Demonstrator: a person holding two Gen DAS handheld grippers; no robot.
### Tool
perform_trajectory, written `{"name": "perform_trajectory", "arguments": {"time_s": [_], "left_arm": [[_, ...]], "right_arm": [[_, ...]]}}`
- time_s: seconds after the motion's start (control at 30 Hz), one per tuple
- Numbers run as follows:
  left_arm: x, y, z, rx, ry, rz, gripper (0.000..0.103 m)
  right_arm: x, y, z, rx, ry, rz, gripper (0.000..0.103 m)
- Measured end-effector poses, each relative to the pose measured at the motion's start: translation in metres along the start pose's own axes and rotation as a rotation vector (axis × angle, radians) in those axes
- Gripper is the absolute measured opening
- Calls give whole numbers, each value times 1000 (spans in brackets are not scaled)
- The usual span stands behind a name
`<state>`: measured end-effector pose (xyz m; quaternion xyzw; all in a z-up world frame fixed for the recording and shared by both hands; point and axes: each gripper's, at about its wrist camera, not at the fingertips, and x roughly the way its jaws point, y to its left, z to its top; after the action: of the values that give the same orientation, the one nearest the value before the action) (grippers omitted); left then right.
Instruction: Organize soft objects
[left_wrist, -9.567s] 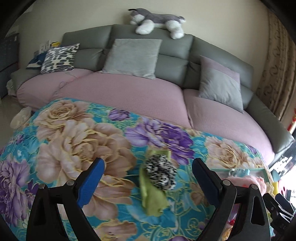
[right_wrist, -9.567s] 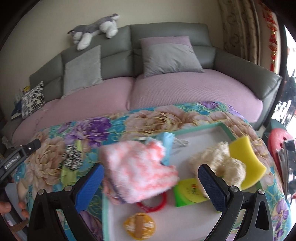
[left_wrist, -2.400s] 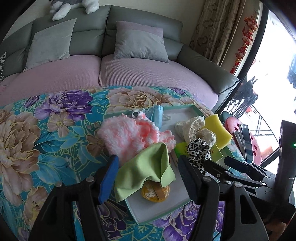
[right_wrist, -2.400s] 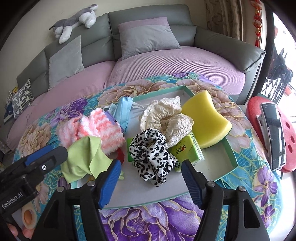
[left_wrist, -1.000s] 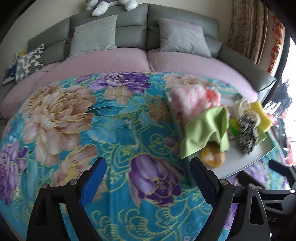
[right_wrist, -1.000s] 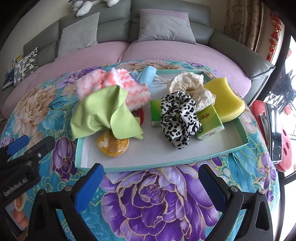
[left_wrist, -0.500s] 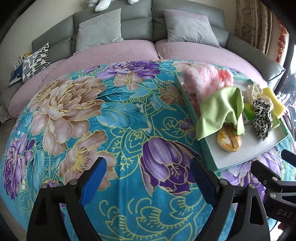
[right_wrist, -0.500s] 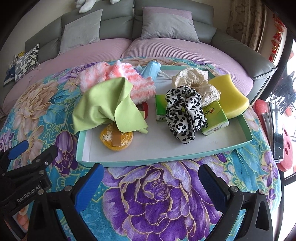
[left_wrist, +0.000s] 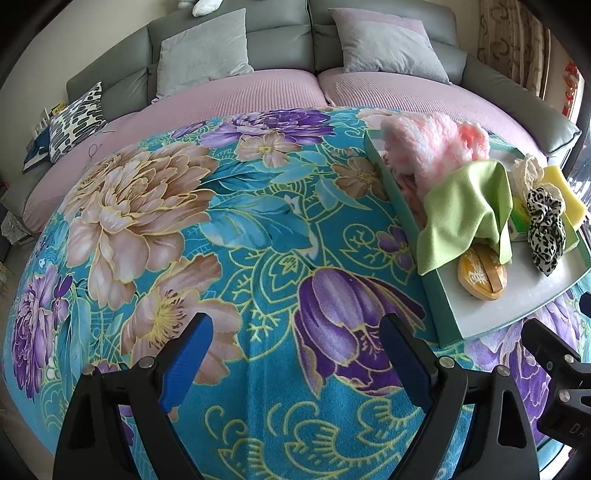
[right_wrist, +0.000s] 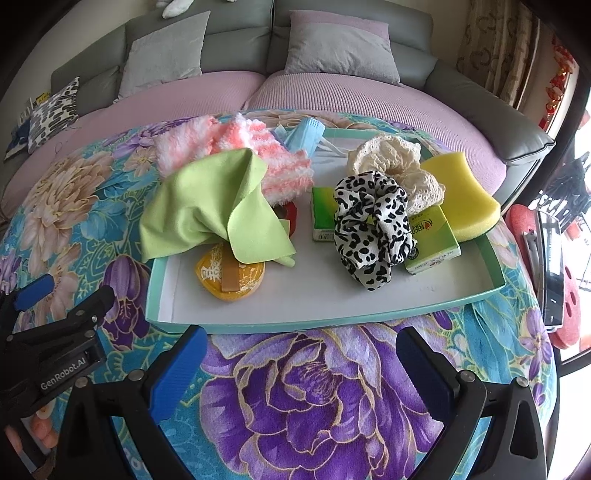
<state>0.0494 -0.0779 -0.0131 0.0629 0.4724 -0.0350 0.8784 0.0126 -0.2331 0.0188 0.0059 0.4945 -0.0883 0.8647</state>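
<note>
Both tongs (left_wrist: 293, 350) (right_wrist: 299, 358) wide apart, empty, above blanket (left_wrist: 258, 236).

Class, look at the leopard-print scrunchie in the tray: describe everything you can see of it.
The leopard-print scrunchie is a ruffled ring of thin, shiny-looking white fabric with black spots. It lies slumped in the tray, draped over two green packets, its back edge against the cream lace scrunchie. No claw touches it.
</note>
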Motion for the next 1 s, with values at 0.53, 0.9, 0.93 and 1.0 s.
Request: {"name": "perform_trajectory", "arguments": {"time_s": [0.53, 0.9, 0.93, 1.0], "left_arm": [[10, 0, 0, 2, 29, 31, 92], [11, 0, 0, 6, 35, 37, 92], [11, 0, 0, 6, 35, 36, 92], [11, 0, 0, 5, 33, 35, 92]], "right_arm": [[2, 8, 1, -33, -1, 8, 103], [2, -1, 0, -22, 3, -3, 103], [2, -1, 0, -22, 2, -4, 103], [2, -1, 0, -22, 3, -4, 103]]}}
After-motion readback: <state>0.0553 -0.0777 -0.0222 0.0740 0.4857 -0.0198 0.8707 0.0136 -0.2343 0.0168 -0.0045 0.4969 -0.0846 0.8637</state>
